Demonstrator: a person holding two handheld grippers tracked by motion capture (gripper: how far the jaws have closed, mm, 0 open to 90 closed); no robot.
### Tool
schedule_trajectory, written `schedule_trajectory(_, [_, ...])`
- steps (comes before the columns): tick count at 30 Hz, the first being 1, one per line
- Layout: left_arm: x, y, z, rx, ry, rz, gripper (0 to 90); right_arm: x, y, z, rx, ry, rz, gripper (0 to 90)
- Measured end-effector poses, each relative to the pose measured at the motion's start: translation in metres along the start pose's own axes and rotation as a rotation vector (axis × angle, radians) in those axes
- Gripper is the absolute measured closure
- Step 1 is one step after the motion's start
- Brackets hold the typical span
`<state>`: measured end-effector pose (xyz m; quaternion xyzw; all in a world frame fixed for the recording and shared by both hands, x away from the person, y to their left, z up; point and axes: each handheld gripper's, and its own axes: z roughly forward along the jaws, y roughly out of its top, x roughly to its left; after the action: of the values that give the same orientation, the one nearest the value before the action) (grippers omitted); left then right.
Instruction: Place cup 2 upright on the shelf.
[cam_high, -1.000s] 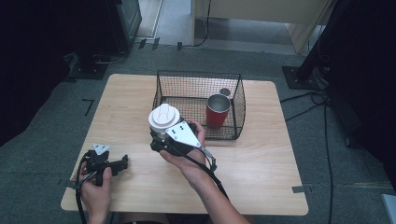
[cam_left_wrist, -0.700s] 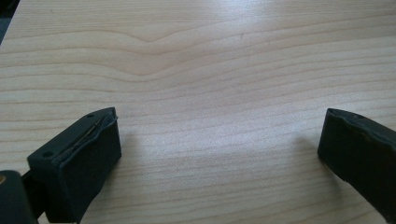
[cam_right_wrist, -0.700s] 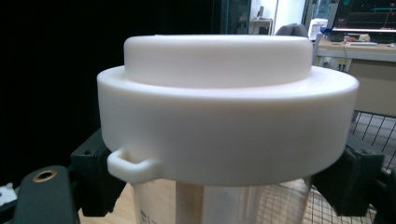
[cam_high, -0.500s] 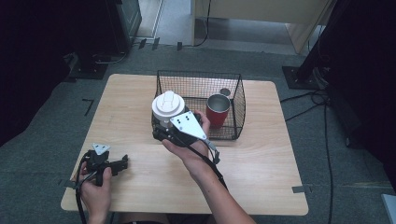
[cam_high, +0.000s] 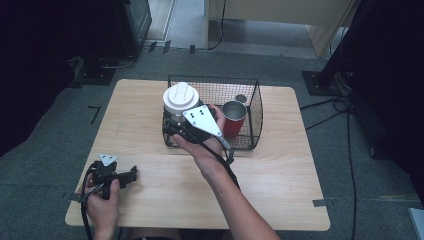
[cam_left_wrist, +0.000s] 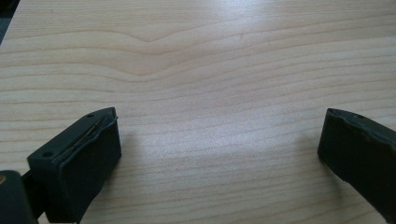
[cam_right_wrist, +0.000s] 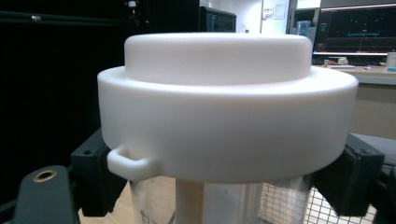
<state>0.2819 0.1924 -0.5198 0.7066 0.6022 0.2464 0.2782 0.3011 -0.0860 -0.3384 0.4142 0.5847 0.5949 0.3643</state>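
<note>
At about seven o'clock on the wooden table (cam_high: 280, 180) we rest our left gripper (cam_high: 131, 175), its jaws spread wide over bare wood with nothing between them, parked out of the way as we judge it. Toward the centre, our right gripper (cam_high: 172, 120) clamps the clear white-lidded cup (cam_high: 180, 99) just below its lid, upright and raised at the wire basket (cam_high: 252, 112)'s nine o'clock rim, apparently to clear the wall and join the red cup (cam_high: 233, 117) inside. Our hand hides the cup's body; its contents stay unclear.
</note>
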Motion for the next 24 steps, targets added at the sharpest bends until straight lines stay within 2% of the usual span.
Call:
schedule_trajectory(7, [0.000,0.000,0.000,-0.002,0.000,-0.003,0.0,-0.005,0.000,0.015,-0.004,-0.018,0.027,15.8])
schedule_trajectory(24, [0.000,0.000,0.000,-0.002,0.000,-0.003,0.0,-0.023,-0.018,0.049,0.026,-0.081,0.025,15.8])
